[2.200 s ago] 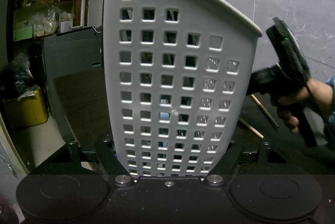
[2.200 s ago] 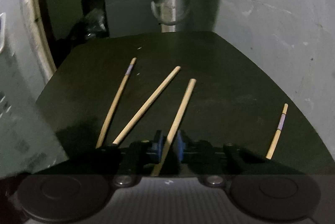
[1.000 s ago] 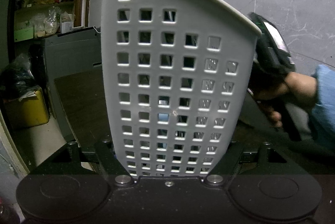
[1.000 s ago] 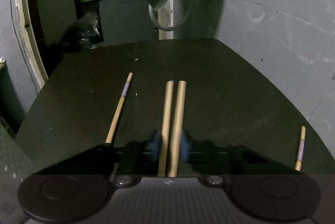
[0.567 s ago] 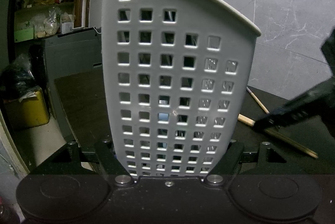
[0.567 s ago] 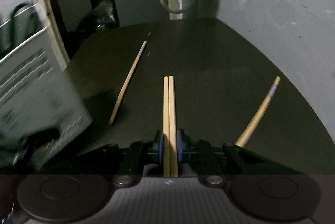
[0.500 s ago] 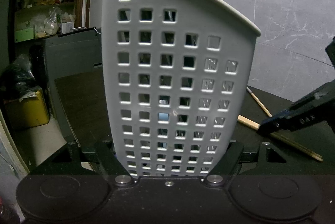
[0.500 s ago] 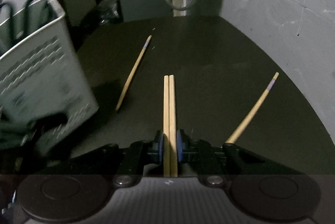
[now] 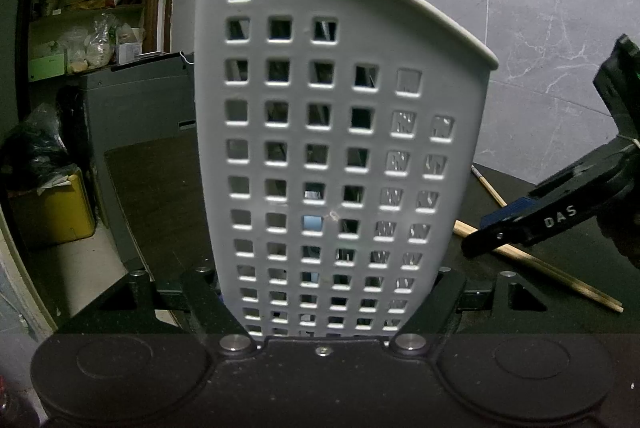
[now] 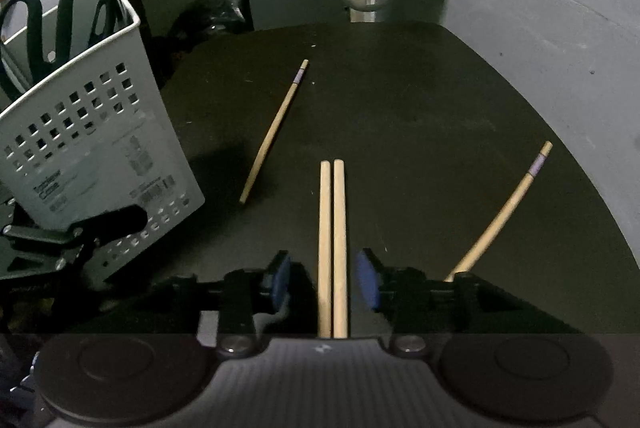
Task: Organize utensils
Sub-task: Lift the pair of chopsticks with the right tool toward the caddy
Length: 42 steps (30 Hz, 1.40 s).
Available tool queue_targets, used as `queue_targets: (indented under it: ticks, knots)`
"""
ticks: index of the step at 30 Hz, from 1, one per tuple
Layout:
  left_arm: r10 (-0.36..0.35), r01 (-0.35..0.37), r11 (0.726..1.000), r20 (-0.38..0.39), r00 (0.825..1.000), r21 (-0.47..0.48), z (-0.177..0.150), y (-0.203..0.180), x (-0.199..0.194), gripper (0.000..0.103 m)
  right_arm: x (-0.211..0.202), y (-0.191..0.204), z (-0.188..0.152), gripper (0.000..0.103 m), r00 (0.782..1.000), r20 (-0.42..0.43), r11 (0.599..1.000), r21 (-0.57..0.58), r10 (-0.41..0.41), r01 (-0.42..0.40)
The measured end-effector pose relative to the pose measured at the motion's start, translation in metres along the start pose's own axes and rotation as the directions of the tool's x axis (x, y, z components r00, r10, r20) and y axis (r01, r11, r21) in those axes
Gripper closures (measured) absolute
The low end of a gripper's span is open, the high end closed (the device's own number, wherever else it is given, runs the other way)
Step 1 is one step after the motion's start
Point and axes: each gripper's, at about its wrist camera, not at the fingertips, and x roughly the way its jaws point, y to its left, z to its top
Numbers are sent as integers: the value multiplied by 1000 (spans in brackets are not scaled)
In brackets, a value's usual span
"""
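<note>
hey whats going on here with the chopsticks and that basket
A person is tidying utensils with a handheld claw in each hand. The left claw is clamped on a white perforated utensil basket with scissors in it. The right claw is opening around a pair of plain chopsticks on the black table, its pads clear of them. Two purple-banded chopsticks lie loose nearby.

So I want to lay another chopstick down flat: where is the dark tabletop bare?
Bare: the far tabletop beyond the purple-banded chopstick, and between the plain wooden pair and the right banded chopstick. Crowded: left, by the white perforated basket.
</note>
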Motion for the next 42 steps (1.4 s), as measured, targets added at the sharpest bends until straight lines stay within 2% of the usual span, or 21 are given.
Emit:
queue_targets:
  ticks: [6, 7, 10, 15, 37, 42]
  knots:
    - [-1, 1, 1000, 1, 1000, -1, 0, 0, 0, 27, 8, 6, 4, 58, 1000, -1, 999, -45, -27, 27]
    - [-1, 1, 1000, 1, 1000, -1, 0, 0, 0, 27, 8, 5, 3, 61, 1000, 2, 999, -46, -27, 28]
    - [0, 0, 1000, 1, 1000, -1, 0, 0, 0, 27, 7, 5, 2, 88, 999, 15, 999, -33, -37, 37]
    - [-1, 1, 1000, 0, 1000, 0, 0, 0, 0, 28, 9, 9, 1, 88, 998, 21, 998, -44, -52, 53]
    - [0, 0, 1000, 1, 1000, 0, 0, 0, 0, 27, 10, 2, 10, 86, 999, -21, 999, -29, -26, 26]
    - [0, 0, 1000, 1, 1000, -1, 0, 0, 0, 28, 11, 3, 12, 82, 999, -32, 999, -39, -21, 20]
